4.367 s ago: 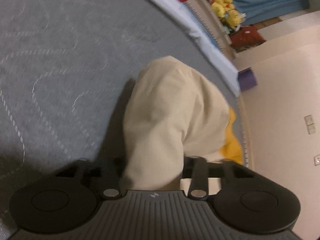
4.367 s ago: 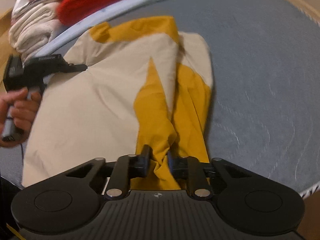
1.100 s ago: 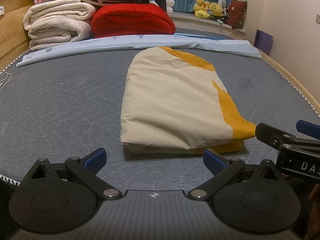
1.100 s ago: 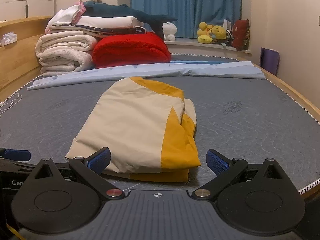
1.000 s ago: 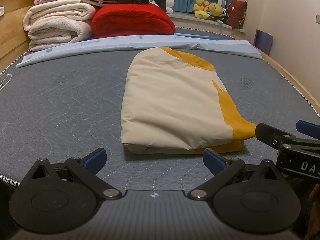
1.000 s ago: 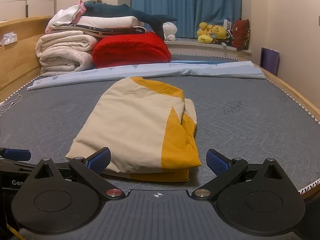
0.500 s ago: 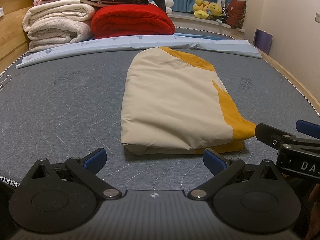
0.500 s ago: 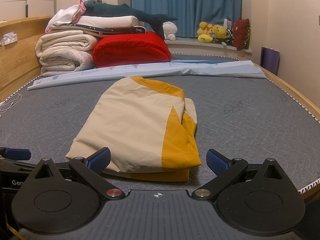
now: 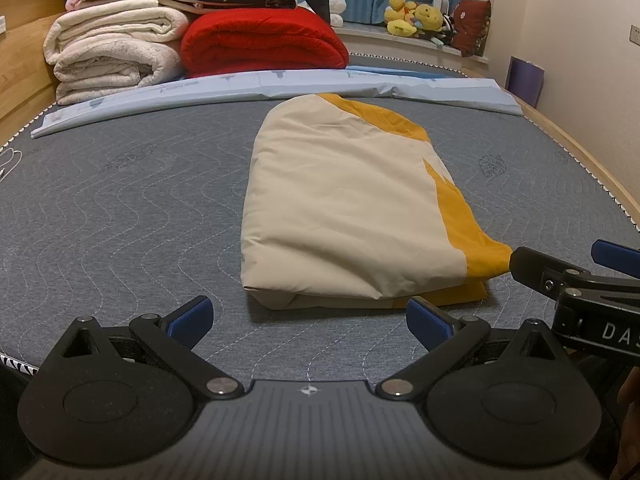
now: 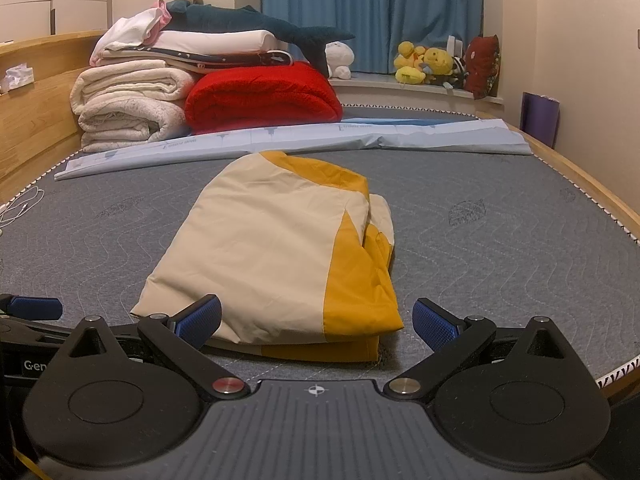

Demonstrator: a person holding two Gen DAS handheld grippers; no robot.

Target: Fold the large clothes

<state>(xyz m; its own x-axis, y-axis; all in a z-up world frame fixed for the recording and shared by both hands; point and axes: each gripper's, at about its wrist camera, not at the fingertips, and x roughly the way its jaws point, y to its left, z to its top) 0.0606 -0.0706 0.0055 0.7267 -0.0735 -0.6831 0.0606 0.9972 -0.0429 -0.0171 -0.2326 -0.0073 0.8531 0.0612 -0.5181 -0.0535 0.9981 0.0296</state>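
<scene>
The folded garment (image 9: pixel 344 216), cream on top with mustard-yellow panels along its right side and far end, lies flat near the middle of the grey quilted mattress (image 9: pixel 120 208), its thick folded edge turned toward both cameras and a yellow layer showing underneath at the near right corner. The left gripper (image 9: pixel 310 318) sits low just short of that near edge, its blue-padded fingers (image 9: pixel 190 316) spread wide apart with nothing between them and clear of the cloth. The right gripper (image 10: pixel 316 320) is beside it, likewise spread wide and empty; from its own view the left pad overlaps the cream corner of the garment, though whether it touches cannot be told. In the left wrist view the right gripper's black body and a blue pad show at the right edge, just beside the yellow corner. Beyond the garment a pale blue sheet (image 10: pixel 360 136) stretches across the mattress. Behind it are stacked cream blankets (image 10: pixel 128 112), a rolled red blanket (image 10: pixel 260 96) and a dark blue plush shark (image 10: pixel 256 24) on top of the pile. Yellow plush toys (image 10: pixel 424 64) sit on the sill before blue curtains (image 10: pixel 372 8), and a wooden bed frame (image 10: pixel 36 120) runs along the left.
</scene>
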